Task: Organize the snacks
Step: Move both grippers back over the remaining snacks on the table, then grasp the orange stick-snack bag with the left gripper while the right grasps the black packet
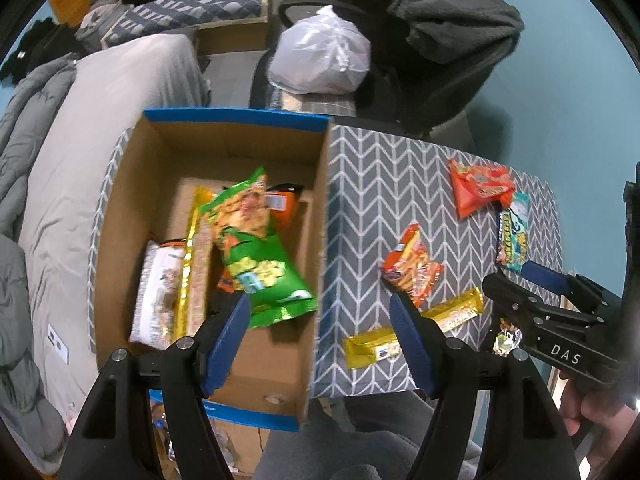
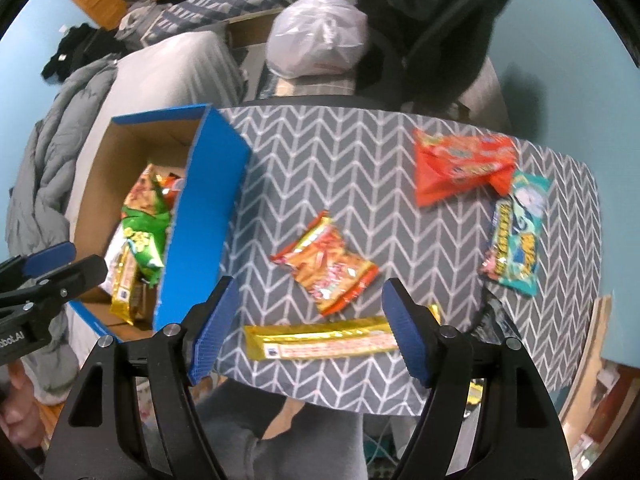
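A cardboard box with blue rim [image 1: 240,116] [image 2: 200,216] stands on the left of the chevron-cloth table [image 1: 380,168] [image 2: 340,152]. Inside lie a green snack bag [image 1: 256,256] [image 2: 144,236], a white pack [image 1: 156,292], a gold bar and an orange pack. My left gripper [image 1: 320,336] [image 2: 44,276] hangs open over the box's near right wall, holding nothing. On the cloth lie a long gold bar [image 1: 372,346] [image 2: 320,342], an orange noodle pack [image 1: 412,268] [image 2: 326,264], a red bag [image 1: 480,188] [image 2: 460,164] and a teal pack [image 1: 514,236] [image 2: 516,232]. My right gripper [image 2: 312,332] [image 1: 516,280] is open above the long gold bar, its pads clear of it.
Behind the table stand a chair draped with a dark fleece [image 1: 452,28] and a white plastic bag [image 1: 320,56] [image 2: 316,36]. A grey bed [image 1: 100,140] lies to the left. A person's legs [image 2: 280,432] are under the near table edge. A small shiny packet [image 1: 508,336] sits at the table's right corner.
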Demonstrator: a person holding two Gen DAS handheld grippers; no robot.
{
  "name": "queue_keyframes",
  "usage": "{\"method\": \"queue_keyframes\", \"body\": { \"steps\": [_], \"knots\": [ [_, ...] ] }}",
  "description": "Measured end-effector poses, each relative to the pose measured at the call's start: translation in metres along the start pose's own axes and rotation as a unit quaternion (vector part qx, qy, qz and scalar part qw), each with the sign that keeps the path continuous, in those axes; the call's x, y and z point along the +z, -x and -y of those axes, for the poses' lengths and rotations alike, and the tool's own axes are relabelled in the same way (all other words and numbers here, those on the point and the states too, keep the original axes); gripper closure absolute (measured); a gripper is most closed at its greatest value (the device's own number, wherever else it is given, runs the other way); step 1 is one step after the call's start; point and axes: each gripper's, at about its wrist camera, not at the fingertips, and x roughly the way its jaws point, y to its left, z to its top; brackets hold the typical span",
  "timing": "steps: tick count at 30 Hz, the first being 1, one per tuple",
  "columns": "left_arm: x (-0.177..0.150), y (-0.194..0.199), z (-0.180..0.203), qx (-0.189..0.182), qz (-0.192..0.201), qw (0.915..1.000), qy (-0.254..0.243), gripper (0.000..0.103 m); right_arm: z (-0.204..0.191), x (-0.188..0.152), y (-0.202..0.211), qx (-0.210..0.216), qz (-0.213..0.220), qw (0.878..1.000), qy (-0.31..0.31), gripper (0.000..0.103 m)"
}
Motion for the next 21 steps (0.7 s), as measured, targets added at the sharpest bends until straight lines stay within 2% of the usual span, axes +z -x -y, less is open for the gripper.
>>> {"method": "queue_keyframes", "body": {
  "steps": [10, 21],
  "knots": [
    [0.003, -0.017, 0.051, -0.008, -0.018, 0.999, -0.041, 0.026, 0.048, -0.015, 0.008, -0.009, 0.001, 0.999, -0.036, 0.029],
    [-0.002, -0.042, 0.089, -0.012, -0.047, 0.9976, -0.05, 0.026, 0.099, -0.03, 0.01, -0.021, -0.008, 0.998, -0.059, 0.029]
  ]
}}
